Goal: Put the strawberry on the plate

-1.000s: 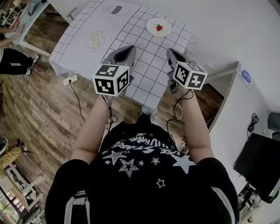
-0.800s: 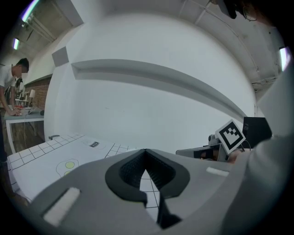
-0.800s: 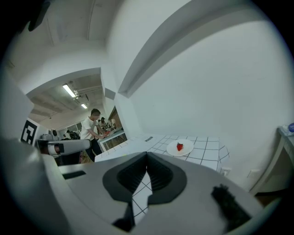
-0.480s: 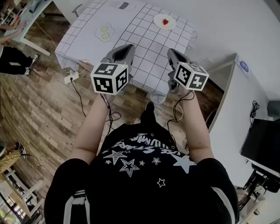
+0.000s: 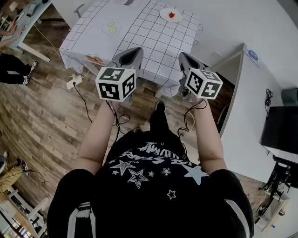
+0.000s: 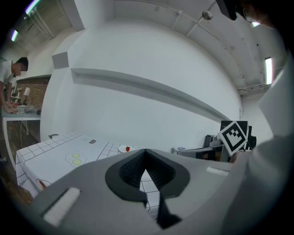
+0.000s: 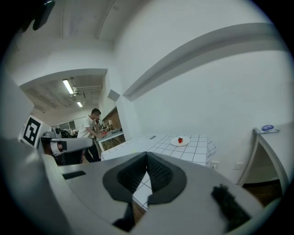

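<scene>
Too small in every view for any detail on the strawberry (image 5: 172, 15): only a red speck, lying on the round white plate (image 5: 164, 12) near the far right corner of the counter (image 5: 153, 44). Cut off by the top edge of the head view at the counter's far side. Draped over with a white cloth (image 5: 139, 37) ruled in a thin dark grid, and printed toward the left with two fried-egg shapes (image 5: 111, 28). Below and around, a wood-plank floor (image 5: 46, 116) with thin cables (image 5: 84, 104) trailing across it. Hidden behind the black-and-white marker cubes (image 5: 116, 84): the person's hands. Held in the air on the near side of the counter, well apart from plate and fruit: the left hand-held gripper (image 5: 134, 52) and the right hand-held gripper (image 5: 185, 56), smooth grey shells lined with black ribbed pads (image 6: 133, 167). Both clenched, tips meeting in a closed V, with nothing between and touching nothing.
</scene>
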The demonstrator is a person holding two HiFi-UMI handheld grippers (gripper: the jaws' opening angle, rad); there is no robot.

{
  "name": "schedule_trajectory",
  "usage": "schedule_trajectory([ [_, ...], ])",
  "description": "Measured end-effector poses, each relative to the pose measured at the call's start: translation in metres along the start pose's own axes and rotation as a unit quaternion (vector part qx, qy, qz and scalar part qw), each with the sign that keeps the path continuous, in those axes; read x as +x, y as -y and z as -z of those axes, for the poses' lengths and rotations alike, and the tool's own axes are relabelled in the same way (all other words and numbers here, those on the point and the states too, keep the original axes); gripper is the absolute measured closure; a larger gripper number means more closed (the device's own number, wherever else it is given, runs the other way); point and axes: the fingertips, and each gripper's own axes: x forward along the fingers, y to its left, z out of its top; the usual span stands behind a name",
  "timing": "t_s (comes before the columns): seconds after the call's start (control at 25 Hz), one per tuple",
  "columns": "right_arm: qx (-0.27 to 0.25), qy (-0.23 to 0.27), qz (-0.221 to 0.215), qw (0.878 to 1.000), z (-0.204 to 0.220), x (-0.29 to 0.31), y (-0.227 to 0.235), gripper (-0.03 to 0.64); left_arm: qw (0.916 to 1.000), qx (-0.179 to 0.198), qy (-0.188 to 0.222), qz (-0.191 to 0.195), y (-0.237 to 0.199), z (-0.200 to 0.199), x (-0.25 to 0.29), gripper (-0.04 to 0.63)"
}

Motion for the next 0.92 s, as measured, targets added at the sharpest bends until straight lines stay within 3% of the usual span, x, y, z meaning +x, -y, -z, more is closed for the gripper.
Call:
schedule_trajectory([
  [0.92,-0.004,-0.002,0.036,0.999,0.027,-0.072,-0.027,0.604,0.9994,-0.001,0.011,0.034,0.042,0.012,-0.048,0.586],
])
